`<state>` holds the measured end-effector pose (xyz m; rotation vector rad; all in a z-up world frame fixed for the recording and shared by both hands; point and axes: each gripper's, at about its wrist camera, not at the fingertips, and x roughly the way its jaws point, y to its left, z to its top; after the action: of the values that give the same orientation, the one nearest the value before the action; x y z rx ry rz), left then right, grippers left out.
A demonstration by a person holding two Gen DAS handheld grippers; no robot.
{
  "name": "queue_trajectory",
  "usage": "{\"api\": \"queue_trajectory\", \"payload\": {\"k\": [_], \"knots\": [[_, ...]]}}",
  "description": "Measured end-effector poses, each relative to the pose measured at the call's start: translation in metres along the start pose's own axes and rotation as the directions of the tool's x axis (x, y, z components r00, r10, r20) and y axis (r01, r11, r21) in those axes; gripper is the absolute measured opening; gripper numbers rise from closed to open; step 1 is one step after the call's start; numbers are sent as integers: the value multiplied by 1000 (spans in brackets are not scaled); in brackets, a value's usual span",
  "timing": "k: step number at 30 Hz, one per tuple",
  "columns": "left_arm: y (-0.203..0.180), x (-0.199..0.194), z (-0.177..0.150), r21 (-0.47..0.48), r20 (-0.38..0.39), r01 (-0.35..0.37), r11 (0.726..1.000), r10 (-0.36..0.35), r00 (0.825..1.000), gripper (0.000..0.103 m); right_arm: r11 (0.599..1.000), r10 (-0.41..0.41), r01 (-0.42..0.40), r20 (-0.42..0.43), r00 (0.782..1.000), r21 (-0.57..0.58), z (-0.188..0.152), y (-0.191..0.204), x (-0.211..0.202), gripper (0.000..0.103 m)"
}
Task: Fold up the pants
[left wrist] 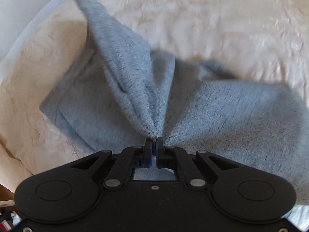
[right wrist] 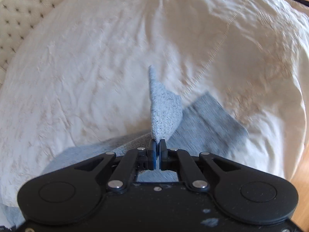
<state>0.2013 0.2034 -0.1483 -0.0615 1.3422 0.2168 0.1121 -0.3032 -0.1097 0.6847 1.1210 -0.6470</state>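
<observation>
Grey knit pants (left wrist: 222, 112) lie on a cream bedspread (left wrist: 212, 19). My left gripper (left wrist: 154, 139) is shut on a pinch of the grey cloth, which rises in a tent-like fold (left wrist: 123, 65) stretching up and to the left. My right gripper (right wrist: 158, 141) is shut on another edge of the pants (right wrist: 164, 108), lifted in a pointed flap. More grey cloth (right wrist: 208, 123) lies flat beyond and to the right of it. Both views are blurred by motion.
The bedspread (right wrist: 96, 67) fills most of both views. A tufted cream headboard (right wrist: 23, 5) is at the upper left of the right wrist view. Wooden floor (right wrist: 301, 164) shows past the bed's right edge.
</observation>
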Motion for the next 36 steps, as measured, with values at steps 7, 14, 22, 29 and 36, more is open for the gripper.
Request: {"api": "queue_trajectory", "payload": {"k": [7, 14, 22, 29, 36], "knots": [[-6, 28, -3, -9, 3, -1, 1000, 1, 1000, 4, 991, -134, 133, -69, 989, -20, -50, -16, 52, 3], [-14, 17, 7, 58, 57, 15, 998, -18, 998, 4, 998, -67, 67, 76, 995, 3, -39, -14, 7, 3], [-4, 40, -10, 43, -43, -13, 999, 15, 999, 6, 997, -64, 68, -86, 994, 43, -48, -52, 26, 13], [-8, -1, -27, -43, 10, -75, 996, 76, 997, 14, 996, 36, -32, 54, 998, -84, 14, -68, 12, 22], [-50, -31, -39, -36, 116, -109, 993, 113, 987, 14, 951, 87, -67, 51, 995, -303, 60, -71, 50, 24]]}}
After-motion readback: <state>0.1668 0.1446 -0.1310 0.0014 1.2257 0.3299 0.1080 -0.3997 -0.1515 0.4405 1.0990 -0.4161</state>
